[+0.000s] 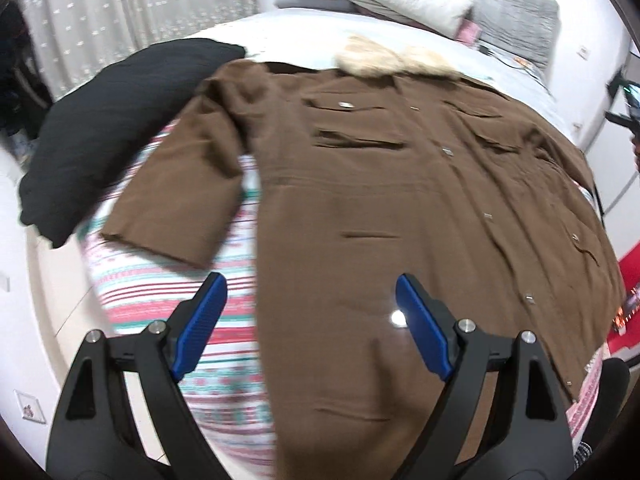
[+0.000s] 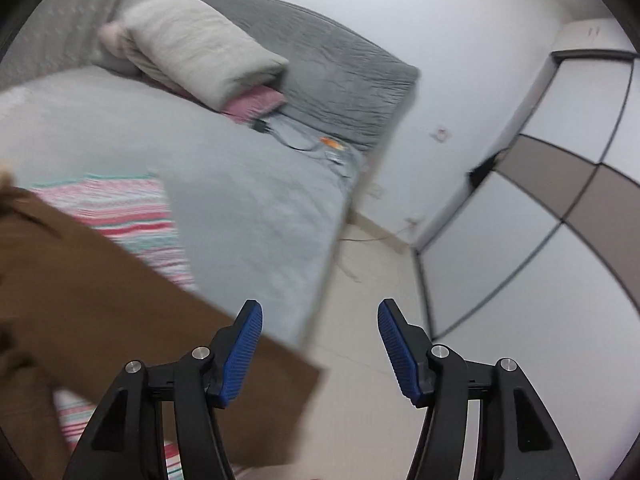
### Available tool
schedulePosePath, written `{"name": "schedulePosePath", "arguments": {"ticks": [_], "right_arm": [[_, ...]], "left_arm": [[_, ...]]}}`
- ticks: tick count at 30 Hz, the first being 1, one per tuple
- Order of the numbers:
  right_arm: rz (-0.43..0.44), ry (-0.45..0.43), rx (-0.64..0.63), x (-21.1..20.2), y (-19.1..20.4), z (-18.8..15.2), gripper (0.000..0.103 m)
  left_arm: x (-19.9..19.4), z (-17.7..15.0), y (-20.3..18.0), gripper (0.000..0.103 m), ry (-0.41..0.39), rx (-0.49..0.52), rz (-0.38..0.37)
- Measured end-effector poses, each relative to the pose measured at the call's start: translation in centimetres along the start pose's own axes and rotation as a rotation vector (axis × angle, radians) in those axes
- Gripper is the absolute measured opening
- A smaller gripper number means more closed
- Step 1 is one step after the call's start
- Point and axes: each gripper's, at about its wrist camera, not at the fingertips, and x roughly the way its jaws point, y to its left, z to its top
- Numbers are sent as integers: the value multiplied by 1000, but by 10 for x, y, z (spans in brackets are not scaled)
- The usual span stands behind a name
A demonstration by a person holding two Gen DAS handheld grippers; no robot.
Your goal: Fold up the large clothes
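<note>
Between your left gripper's blue pads nothing is held: jaws spread wide, hovering over the lower hem of the brown coat. Coat lies front-up on the bed, long axis running from 6 o'clock at the claw to 12 o'clock, where the fur collar sits. One sleeve angles out toward 9 o'clock over the striped blanket, its cuff just beside the left pad at 10 o'clock. Judgement: that sleeve is the nearer fold, and the left hand is closest to it.

Your right gripper also stands open and empty, jaws parted over bare floor. The other sleeve's cuff lies at its 8 o'clock, hanging past the bed edge. Black garment crowds 10 o'clock; open bedding remains at 12.
</note>
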Motion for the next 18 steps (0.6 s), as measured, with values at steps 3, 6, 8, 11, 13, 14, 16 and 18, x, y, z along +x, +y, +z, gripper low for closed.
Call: {"name": "schedulePosePath", "arguments": {"ticks": [3, 6, 8, 11, 13, 14, 16, 18], "right_arm": [[131, -21, -12, -33, 25, -5, 67], [225, -49, -42, -63, 53, -16, 73], [283, -56, -74, -82, 77, -25, 73], [371, -56, -123, -108, 113, -42, 73], [429, -56, -125, -119, 131, -52, 74], [459, -53, -119, -125, 141, -58, 74], [508, -39, -109, -133, 158, -67, 74], [551, -21, -100, -138, 176, -75, 74]], "left_arm": [[2, 1, 29, 86, 12, -45, 26], [7, 2, 67, 86, 22, -130, 53], [12, 0, 91, 86, 24, -192, 57], [25, -2, 131, 86, 19, -320, 18], [39, -2, 153, 86, 26, -395, -9], [53, -3, 168, 86, 41, -450, -26], [74, -4, 185, 81, 61, -524, -55], [91, -3, 196, 74, 60, -572, -77]]}}
